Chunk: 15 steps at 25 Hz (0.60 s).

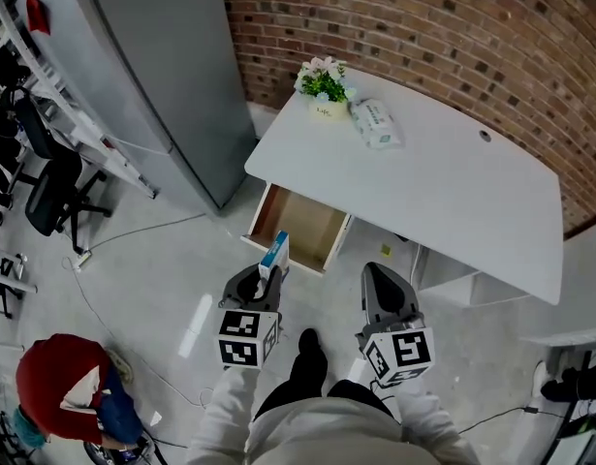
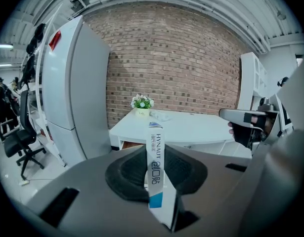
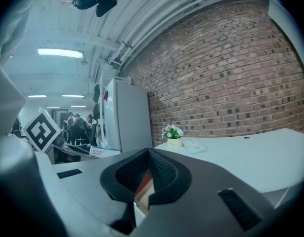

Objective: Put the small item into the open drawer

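Observation:
A small white-and-blue box (image 1: 275,251) stands upright between the pads of my left gripper (image 1: 268,275), which is shut on it just in front of the open wooden drawer (image 1: 312,223) of the white desk (image 1: 443,192). In the left gripper view the box (image 2: 155,157) fills the gap of the left gripper (image 2: 156,174), with the drawer (image 2: 128,144) and the desk (image 2: 186,127) beyond. My right gripper (image 1: 380,272) hangs beside it, to the right of the drawer, shut and holding nothing. In its own view the right gripper (image 3: 148,157) points toward the desk (image 3: 250,157).
A grey fridge (image 1: 152,66) stands left of the desk. A flower pot (image 1: 324,87) and a tissue pack (image 1: 375,124) sit at the desk's far left corner. An office chair (image 1: 50,197), a floor cable (image 1: 133,235) and a person in red (image 1: 55,381) are at the left.

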Each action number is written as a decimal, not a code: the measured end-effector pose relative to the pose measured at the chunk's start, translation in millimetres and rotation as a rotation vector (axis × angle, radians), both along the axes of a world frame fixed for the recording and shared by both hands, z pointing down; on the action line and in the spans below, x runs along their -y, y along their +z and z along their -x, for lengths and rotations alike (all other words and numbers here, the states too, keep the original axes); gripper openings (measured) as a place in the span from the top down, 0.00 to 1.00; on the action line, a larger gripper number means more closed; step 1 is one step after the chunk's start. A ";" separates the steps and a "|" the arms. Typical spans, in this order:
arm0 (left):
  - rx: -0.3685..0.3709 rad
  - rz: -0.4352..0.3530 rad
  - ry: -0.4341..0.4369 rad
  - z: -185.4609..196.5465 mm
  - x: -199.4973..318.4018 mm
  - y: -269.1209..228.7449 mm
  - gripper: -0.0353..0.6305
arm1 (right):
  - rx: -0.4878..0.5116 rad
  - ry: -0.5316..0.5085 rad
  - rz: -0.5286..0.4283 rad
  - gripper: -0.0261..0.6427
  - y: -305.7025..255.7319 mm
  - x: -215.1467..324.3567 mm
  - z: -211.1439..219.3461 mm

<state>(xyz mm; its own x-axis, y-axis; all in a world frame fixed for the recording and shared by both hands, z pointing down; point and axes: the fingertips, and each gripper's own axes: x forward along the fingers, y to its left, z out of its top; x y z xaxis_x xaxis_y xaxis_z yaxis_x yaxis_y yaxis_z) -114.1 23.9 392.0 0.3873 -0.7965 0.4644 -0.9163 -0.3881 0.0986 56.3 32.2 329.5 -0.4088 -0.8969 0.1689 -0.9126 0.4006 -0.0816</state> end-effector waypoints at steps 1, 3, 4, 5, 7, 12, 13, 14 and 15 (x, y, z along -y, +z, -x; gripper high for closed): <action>-0.002 0.005 0.004 1.2 4.3 1.6 0.82 | 0.001 0.007 0.002 0.92 0.9 5.0 1.7; -0.006 0.011 0.012 2.9 12.2 4.9 0.82 | -0.003 0.011 0.000 0.92 0.7 14.0 6.5; -0.007 0.015 0.016 3.4 15.4 6.9 0.82 | -0.009 0.007 -0.003 0.92 0.2 17.8 9.4; -0.008 0.020 0.021 3.5 18.0 9.2 0.82 | -0.012 0.006 -0.004 0.92 0.3 21.0 11.6; -0.006 0.031 0.029 2.7 22.6 14.4 0.82 | -0.014 0.012 -0.002 0.92 1.9 25.8 12.7; 0.003 0.046 0.037 -3.1 36.5 30.2 0.82 | -0.018 0.018 -0.013 0.92 4.0 36.5 6.7; 0.004 0.051 0.039 -4.5 39.5 33.4 0.82 | -0.016 0.021 -0.012 0.92 4.7 38.7 4.8; 0.006 0.056 0.043 -6.2 42.3 36.7 0.81 | -0.013 0.026 -0.012 0.92 5.3 41.1 2.8; 0.009 0.062 0.047 -7.9 45.2 40.0 0.81 | -0.010 0.030 -0.012 0.92 5.7 43.9 1.0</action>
